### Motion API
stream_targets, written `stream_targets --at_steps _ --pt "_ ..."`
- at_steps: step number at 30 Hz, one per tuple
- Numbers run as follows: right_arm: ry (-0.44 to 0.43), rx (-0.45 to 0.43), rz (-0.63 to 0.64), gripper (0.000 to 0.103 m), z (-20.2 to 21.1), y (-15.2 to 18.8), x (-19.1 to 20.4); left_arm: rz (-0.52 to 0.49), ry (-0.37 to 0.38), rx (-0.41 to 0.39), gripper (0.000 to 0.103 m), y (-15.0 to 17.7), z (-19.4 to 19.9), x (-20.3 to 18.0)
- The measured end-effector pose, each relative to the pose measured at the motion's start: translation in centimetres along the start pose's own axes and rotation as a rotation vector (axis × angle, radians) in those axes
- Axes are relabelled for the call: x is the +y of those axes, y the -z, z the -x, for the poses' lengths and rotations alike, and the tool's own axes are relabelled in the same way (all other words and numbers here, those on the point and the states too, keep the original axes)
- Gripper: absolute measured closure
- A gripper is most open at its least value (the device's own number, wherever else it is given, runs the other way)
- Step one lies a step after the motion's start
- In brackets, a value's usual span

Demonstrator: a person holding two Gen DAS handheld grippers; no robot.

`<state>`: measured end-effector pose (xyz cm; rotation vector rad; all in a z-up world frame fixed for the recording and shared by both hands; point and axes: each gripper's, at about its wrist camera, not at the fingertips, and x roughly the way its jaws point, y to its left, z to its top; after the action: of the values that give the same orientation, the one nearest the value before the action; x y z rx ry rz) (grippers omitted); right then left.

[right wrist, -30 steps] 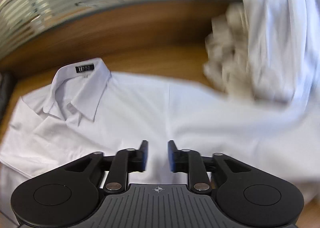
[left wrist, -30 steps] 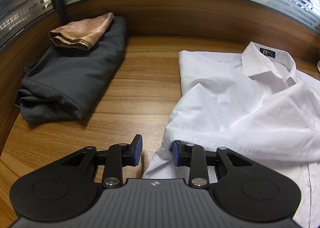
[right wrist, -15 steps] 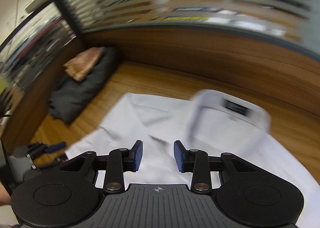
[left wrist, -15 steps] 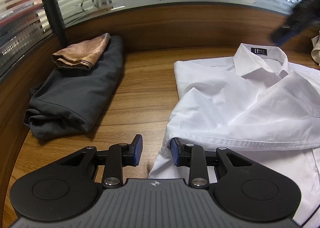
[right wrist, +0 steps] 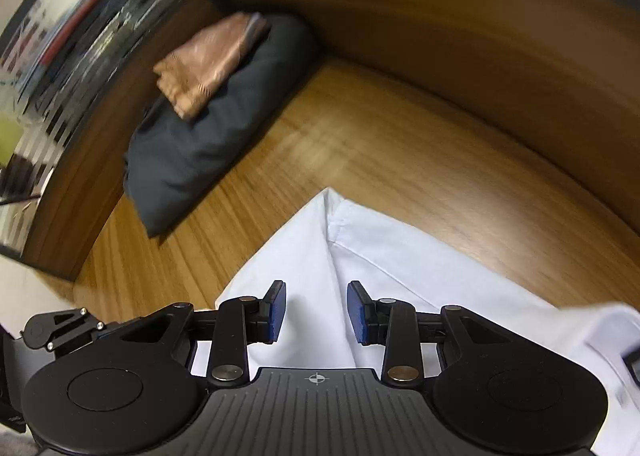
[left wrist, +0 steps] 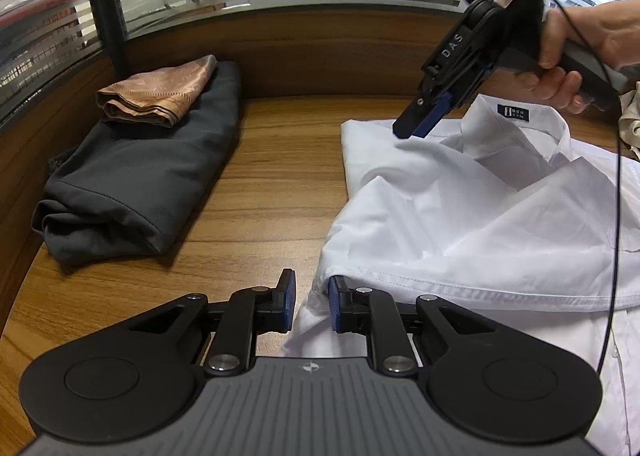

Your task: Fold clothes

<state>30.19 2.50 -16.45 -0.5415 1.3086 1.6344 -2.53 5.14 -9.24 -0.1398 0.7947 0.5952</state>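
Observation:
A white collared shirt (left wrist: 472, 208) lies spread on the wooden table (left wrist: 280, 160), collar at the far side, one part folded over its body. My left gripper (left wrist: 311, 296) is open at the shirt's near left edge, with a fold of cloth between its pads. My right gripper (right wrist: 316, 310) is open just above the shirt's far left shoulder corner (right wrist: 340, 256). It also shows in the left wrist view (left wrist: 416, 128), held by a hand and pointing down at the shirt near the collar.
A folded dark grey garment (left wrist: 140, 172) lies at the table's left with a folded brown patterned cloth (left wrist: 156, 96) on top. A wooden wall (left wrist: 340, 48) with frosted glass borders the back and left. A beige cloth (left wrist: 630, 124) shows at the far right.
My right gripper swung left across the shirt, from the collar to its far left shoulder corner, and came lower. My left gripper stayed at the shirt's near left edge.

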Motion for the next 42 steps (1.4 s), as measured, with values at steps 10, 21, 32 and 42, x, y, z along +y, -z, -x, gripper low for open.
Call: stream_targets --at_steps 10,21,32,42 --pt "-0.159 0.083 -0.068 0.101 -2.6 -1.8 -2.5 0.005 0.0 0.0 0.098 0.2 -0.4 -0.2" --pt "-0.1 0.009 0.05 0.101 -2.5 -6.8 0.5 0.089 -0.059 -0.028 0.101 0.5 -0.5 1.5" --pt "0.053 -0.001 0.141 0.091 -5.4 -7.4 1.9 0.113 -0.025 0.007 0.099 1.3 -0.9 2.7" --pt "0.091 -0.019 0.152 0.082 -2.0 -5.5 1.4 0.162 -0.028 0.05 0.097 1.9 -0.1 3.6"
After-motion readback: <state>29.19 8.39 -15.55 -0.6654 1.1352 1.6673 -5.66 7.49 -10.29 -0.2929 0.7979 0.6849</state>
